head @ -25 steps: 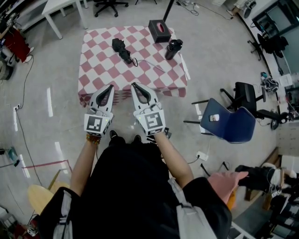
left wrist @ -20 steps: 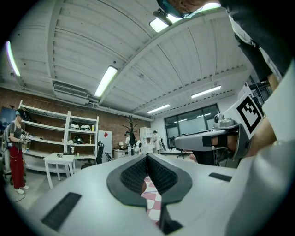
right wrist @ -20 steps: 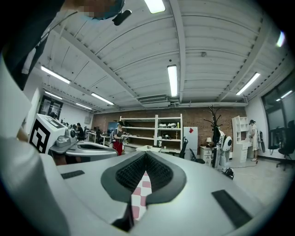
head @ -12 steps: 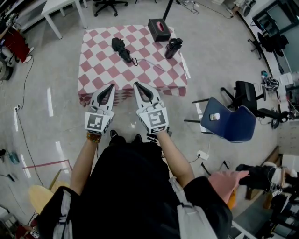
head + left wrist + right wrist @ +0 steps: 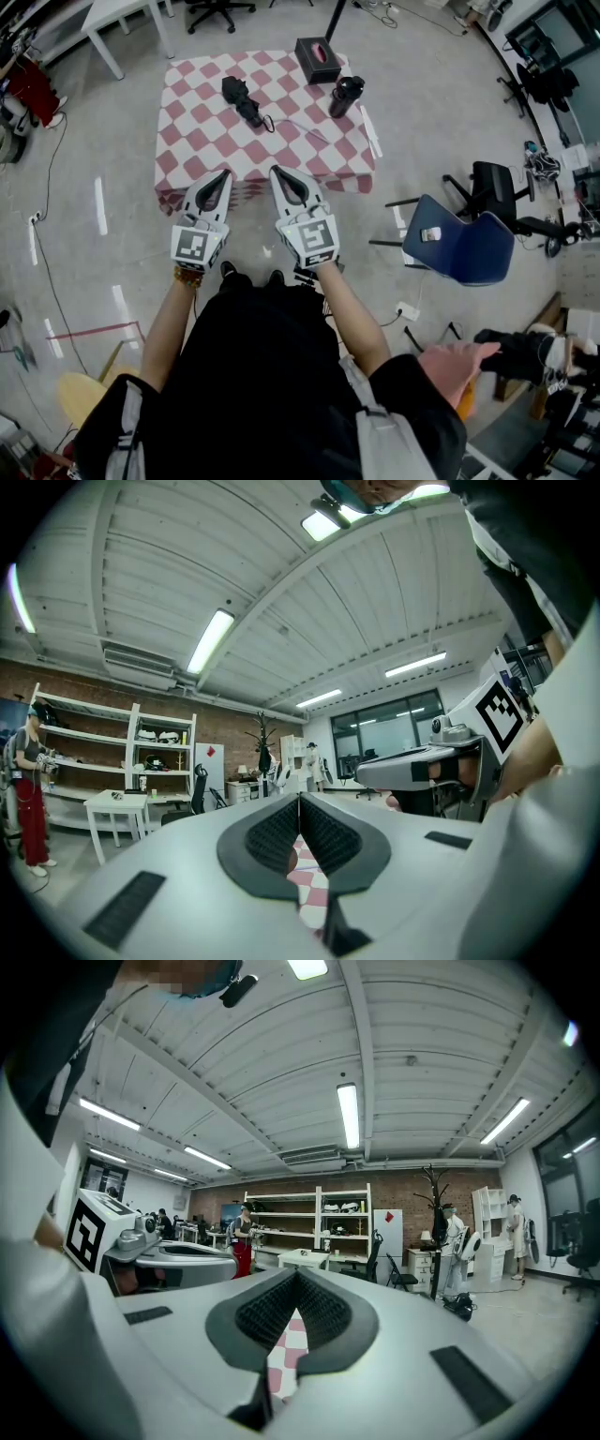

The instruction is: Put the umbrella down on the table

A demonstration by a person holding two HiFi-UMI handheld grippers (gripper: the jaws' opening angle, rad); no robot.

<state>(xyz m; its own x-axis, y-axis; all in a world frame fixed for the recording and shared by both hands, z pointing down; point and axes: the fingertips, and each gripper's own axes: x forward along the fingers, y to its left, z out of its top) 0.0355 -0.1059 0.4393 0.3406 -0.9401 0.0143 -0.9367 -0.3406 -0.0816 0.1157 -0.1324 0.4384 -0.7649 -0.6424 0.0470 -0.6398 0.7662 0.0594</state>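
As matters stand, the umbrella (image 5: pixel 242 99) lies folded on the table (image 5: pixel 174 191), in the upper left part of the checked cloth (image 5: pixel 281 150), well apart from both tools. Its strap loop (image 5: pixel 270 124) trails toward the middle of the cloth, with a thin cord (image 5: pixel 306 129) just beside it. A dark box (image 5: pixel 317 60) sits at the far edge. A dark bottle (image 5: pixel 345 97) stands upright near the upper right corner.

The left gripper (image 5: pixel 217 175) is clenched, pads together with nothing between them, as its own view confirms. The right gripper (image 5: pixel 278 172) is likewise clenched and empty. Both are held side by side at the lower edge of the cloth as seen from above. Contact with the cloth cannot be confirmed.

Assessment: the umbrella is down and released, so the task appears complete.

Hazards noted:
1. The cloth overhangs the near edge right by the jaw tips. A forward nudge or a snag there would drag the cloth and shift everything on it.
2. The umbrella is round-bodied and would probably roll if the cloth is tugged.
3. The bottle is tall and narrow. Any renewed reach across the table by the right gripper could tip it.
4. The cord or the strap loop could catch on a passing jaw and pull the umbrella along.
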